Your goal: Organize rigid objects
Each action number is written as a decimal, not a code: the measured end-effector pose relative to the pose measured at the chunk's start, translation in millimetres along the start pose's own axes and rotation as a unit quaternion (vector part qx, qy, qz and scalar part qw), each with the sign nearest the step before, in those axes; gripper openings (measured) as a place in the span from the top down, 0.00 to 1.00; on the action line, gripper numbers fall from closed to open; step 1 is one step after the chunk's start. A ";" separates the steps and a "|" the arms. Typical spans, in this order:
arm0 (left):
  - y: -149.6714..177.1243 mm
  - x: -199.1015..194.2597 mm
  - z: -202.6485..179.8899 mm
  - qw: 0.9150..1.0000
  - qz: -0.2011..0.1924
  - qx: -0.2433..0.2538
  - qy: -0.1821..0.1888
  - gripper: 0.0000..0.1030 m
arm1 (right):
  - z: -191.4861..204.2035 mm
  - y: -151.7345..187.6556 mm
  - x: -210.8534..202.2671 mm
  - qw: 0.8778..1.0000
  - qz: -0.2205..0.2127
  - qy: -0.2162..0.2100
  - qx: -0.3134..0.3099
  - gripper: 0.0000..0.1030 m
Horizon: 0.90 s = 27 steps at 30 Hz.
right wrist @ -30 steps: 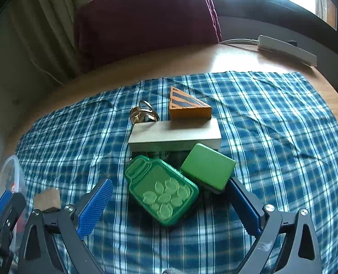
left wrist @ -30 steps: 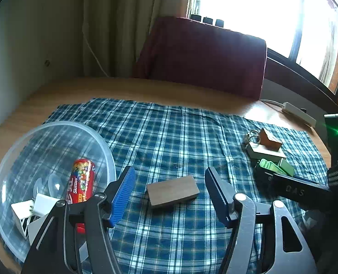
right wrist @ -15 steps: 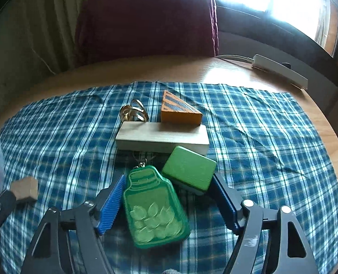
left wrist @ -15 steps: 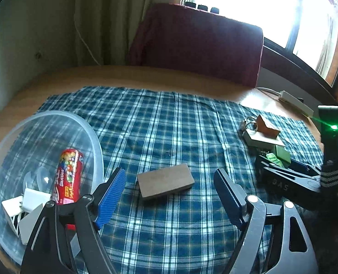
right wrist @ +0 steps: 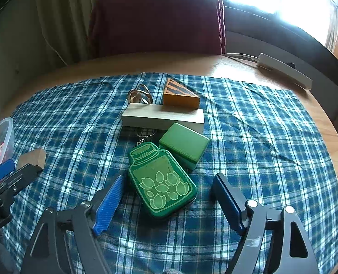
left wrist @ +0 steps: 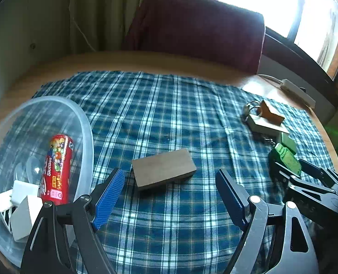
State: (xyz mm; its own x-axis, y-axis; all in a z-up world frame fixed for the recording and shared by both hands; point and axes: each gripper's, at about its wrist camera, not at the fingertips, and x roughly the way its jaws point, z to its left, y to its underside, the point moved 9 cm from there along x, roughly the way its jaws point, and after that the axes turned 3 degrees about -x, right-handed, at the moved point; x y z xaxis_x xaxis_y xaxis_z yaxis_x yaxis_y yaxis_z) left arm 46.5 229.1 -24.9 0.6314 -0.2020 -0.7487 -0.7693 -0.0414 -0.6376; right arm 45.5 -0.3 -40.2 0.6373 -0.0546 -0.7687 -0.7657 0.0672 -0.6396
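Both grippers' jaws wide: brown block [left wrist: 163, 168] & jar keychain [right wrist: 162, 180] unclamped.

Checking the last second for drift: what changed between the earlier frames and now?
The right tool, open, has closed in on the green jar keychain, which now sits between its fingers; nothing gripped yet. The left tool, open, pulled back slightly from the brown block. Unmoved: block, keychain, green box, pale slab, wedge, bowl contents.
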 end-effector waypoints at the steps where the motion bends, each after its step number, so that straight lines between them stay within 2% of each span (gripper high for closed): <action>1: -0.3 0.4 0.1 1.000 -0.001 0.000 0.000 0.18 | 0.3 -0.2 0.0 1.000 0.001 -0.001 0.002 0.18; 7: 0.1 2.4 -7.8 1.000 -0.001 0.013 0.008 0.13 | -3.9 -1.8 -2.8 1.000 0.003 -0.009 0.014 0.16; 17: -4.6 -8.8 -14.8 0.998 -0.010 -0.001 0.067 0.11 | -8.8 -1.4 -4.1 1.000 0.004 -0.010 0.024 0.14; 22: 2.4 -10.1 -19.6 0.998 -0.004 0.013 0.063 0.11 | -11.3 -0.8 -4.3 1.000 0.005 -0.009 0.026 0.10; 27: 12.6 -14.9 -14.6 0.997 0.000 0.005 0.072 0.11 | -11.3 -0.7 -3.7 1.000 0.005 -0.009 0.025 0.10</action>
State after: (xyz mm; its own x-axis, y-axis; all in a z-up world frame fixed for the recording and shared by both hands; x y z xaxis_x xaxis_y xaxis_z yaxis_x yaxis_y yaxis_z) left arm 26.0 217.2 -19.1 0.6105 -0.3405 -0.7151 -0.7675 -0.0315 -0.6402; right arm 42.7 -11.4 -36.9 0.6317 -0.0367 -0.7744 -0.7668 0.1178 -0.6310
